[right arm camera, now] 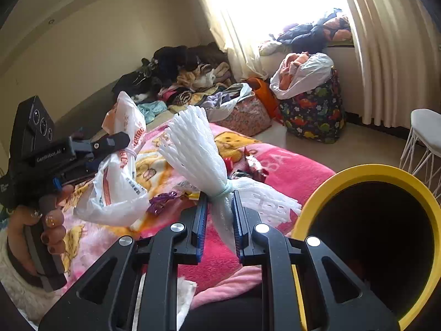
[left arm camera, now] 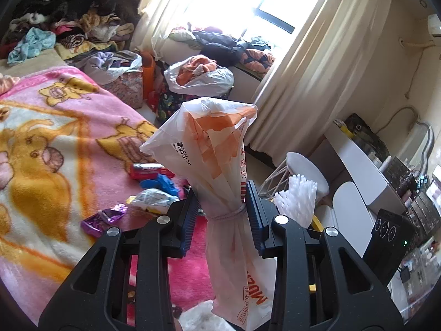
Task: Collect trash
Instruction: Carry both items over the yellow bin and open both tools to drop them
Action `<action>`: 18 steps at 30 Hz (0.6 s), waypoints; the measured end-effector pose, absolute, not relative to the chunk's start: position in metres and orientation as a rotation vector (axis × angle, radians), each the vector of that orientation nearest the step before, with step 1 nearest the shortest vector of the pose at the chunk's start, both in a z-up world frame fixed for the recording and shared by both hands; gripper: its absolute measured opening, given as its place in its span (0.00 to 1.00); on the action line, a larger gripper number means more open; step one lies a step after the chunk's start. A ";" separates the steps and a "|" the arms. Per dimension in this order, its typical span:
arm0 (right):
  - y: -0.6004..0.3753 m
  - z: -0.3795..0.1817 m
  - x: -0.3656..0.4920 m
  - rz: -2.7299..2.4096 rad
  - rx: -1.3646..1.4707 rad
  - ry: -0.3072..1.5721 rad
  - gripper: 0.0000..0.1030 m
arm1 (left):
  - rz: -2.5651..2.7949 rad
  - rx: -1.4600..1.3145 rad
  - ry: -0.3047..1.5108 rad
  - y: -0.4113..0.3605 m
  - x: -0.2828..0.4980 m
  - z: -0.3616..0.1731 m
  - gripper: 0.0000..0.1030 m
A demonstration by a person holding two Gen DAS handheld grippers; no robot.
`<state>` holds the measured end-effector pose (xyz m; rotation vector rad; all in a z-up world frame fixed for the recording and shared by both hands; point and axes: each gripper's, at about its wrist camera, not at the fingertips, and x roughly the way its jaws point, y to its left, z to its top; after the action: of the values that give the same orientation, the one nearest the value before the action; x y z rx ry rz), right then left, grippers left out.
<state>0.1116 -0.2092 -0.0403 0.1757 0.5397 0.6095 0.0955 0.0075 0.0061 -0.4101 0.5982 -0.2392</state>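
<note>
My left gripper (left arm camera: 223, 202) is shut on a white and orange plastic bag (left arm camera: 209, 143), tied at the waist with a band, held upright above the bed. It also shows in the right wrist view (right arm camera: 121, 182). My right gripper (right arm camera: 219, 207) is shut on a white foam net sleeve (right arm camera: 193, 149), tied with a pale band; the sleeve shows in the left wrist view (left arm camera: 299, 197). A yellow-rimmed bin (right arm camera: 366, 173) opens just right of the right gripper. Loose wrappers lie on the pink blanket: red (left arm camera: 147, 170), blue (left arm camera: 160, 183), purple (left arm camera: 106, 218), and a crumpled pack (left arm camera: 154, 198).
The bed's pink cartoon blanket (left arm camera: 55, 138) carries piles of clothes (left arm camera: 69, 22) at its far end. Bags of clothes (right arm camera: 303, 74) stand on the floor by the curtain (right arm camera: 386, 41). A white stool (right arm camera: 425, 135) is at the right. A desk (left arm camera: 358, 165) holds bottles.
</note>
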 end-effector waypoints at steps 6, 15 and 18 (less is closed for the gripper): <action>-0.227 -0.038 0.107 0.574 0.199 0.520 0.16 | -0.267 -0.388 0.601 -0.010 0.098 0.007 0.26; -0.254 -0.038 0.103 0.515 0.244 0.496 0.16 | -0.305 -0.352 0.609 -0.035 0.103 0.007 0.26; -0.264 -0.039 0.103 0.496 0.265 0.492 0.16 | -0.318 -0.340 0.613 -0.043 0.105 0.006 0.26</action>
<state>0.1029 -0.2642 -0.0394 0.2652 0.4920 0.4959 0.1049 -0.0432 0.0061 -0.3403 0.6126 -0.3180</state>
